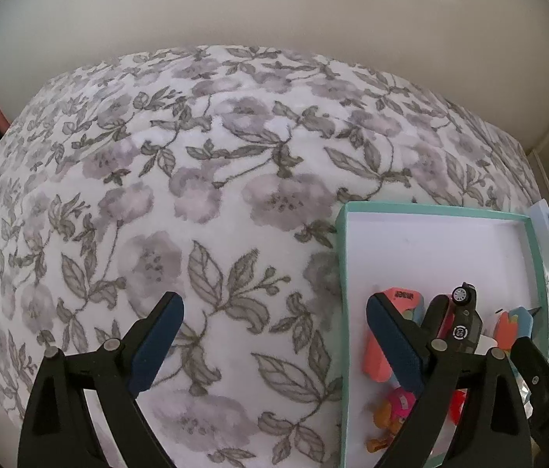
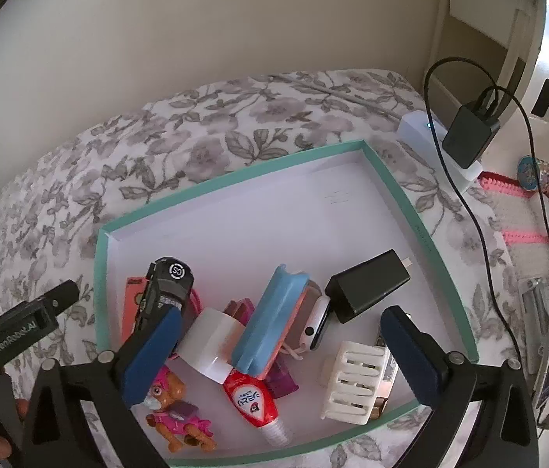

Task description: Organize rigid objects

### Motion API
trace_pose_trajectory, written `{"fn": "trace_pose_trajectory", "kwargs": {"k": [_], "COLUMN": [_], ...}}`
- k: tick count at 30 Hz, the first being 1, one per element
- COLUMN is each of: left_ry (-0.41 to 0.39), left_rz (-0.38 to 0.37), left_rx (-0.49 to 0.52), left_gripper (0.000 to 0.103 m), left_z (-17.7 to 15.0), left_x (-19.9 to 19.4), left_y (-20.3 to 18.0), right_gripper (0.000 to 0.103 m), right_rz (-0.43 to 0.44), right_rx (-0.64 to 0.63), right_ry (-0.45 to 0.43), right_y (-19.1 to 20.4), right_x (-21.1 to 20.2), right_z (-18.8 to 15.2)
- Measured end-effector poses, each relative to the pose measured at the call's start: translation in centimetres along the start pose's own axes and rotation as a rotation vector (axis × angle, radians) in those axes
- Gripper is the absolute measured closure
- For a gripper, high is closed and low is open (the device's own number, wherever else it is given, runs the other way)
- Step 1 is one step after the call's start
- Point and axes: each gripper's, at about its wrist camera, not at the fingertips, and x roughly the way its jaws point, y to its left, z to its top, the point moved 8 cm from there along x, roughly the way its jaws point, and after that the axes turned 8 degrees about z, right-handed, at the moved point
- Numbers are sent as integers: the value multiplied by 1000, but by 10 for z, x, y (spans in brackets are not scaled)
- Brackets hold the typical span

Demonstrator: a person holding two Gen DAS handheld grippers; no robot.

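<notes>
Toys and gadgets lie heaped in the teal tray directly beneath the wide, empty right tongs; left tongs, equally wide and empty, straddle its left rim.

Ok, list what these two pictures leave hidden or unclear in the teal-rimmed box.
- Pink puppy figure: right wrist view, head partly behind the right gripper's blue pad.
- Dark toy car: rear hidden by the same pad; in the left wrist view the left gripper's finger covers its lower part.
- Smartwatch: mostly under the blue foam block.
- Teal-rimmed box: near edge cut off by the frame's bottom.
</notes>
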Motion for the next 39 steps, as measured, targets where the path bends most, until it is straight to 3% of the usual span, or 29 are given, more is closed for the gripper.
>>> {"fn": "trace_pose_trajectory", "kwargs": {"k": [13,22,31,39], "left_ry": [-3,-108,-200,-150], "left_rz": [-40,-77,-26,24], "left_rx": [-32,22,49,26], "left_gripper": [5,5,5,5], "left_z": [0,-2,-21,-47], "left_x": [-4,-39,-76,-80], "left_y": [5,8,25,45], "right_gripper": [0,0,0,0], "right_rz": [-11,1,29,41], "right_rx": [-2,-19,-69,-140], "right_ry": [0,-16,-28,-30], "right_y": [0,12,34,55], "right_x": [1,-9,-24,-34], "right_z": [-2,-7,-26,-46]}}
